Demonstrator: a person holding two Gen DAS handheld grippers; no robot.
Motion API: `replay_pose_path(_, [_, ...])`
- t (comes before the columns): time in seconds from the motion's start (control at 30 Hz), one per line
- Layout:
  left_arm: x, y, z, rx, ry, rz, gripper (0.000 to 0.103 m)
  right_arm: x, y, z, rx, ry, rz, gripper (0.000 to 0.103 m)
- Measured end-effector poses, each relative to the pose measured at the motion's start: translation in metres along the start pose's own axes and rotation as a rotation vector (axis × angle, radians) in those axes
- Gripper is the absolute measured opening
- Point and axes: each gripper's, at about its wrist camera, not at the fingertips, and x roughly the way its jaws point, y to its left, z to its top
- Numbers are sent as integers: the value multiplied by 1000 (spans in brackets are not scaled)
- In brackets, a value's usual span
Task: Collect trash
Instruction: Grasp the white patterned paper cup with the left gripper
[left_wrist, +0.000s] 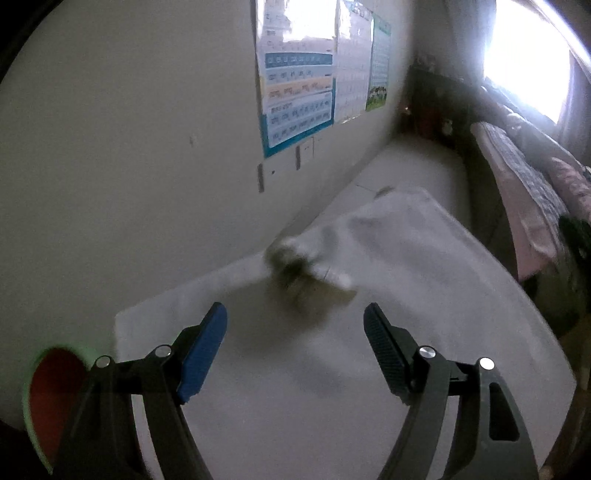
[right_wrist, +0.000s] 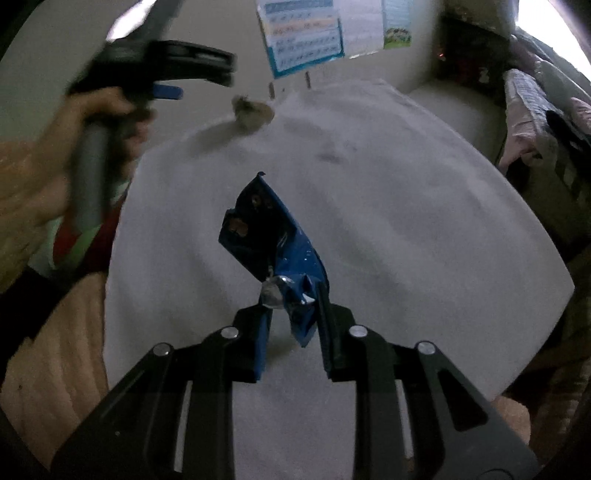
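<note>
Blue wrapper (right_wrist: 273, 240) hangs pinched by one crumpled corner in my right claw (right_wrist: 293, 295); it may slip. My left claw (left_wrist: 295, 325) is spread, empty, and blur hides the crumpled scrap (left_wrist: 295, 262).

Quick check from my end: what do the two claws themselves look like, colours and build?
Both claws are black linkage frames with silver pivot rivets. The left claw has one blue pad and one black ribbed pad. The right claw carries blue-faced pads. Seen from the right wrist, the left claw has a grey handle.
</note>
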Motion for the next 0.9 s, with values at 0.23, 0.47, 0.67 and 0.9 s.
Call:
replay_pose_path(0.23, [66, -5, 32, -145, 123, 43, 73, 12, -7, 6, 41, -2, 51, 23])
replay_pose_path(0.47, [104, -17, 27, -79, 212, 121, 73, 9, -13, 1, 55, -5, 83, 24])
replay_pose_path(0.67, [104, -12, 22, -91, 252, 98, 49, 12, -14, 2, 58, 3, 94, 24])
replay_pose_path(0.9, [75, -6, 10, -102, 226, 48, 27, 11, -16, 3, 65, -2, 82, 23])
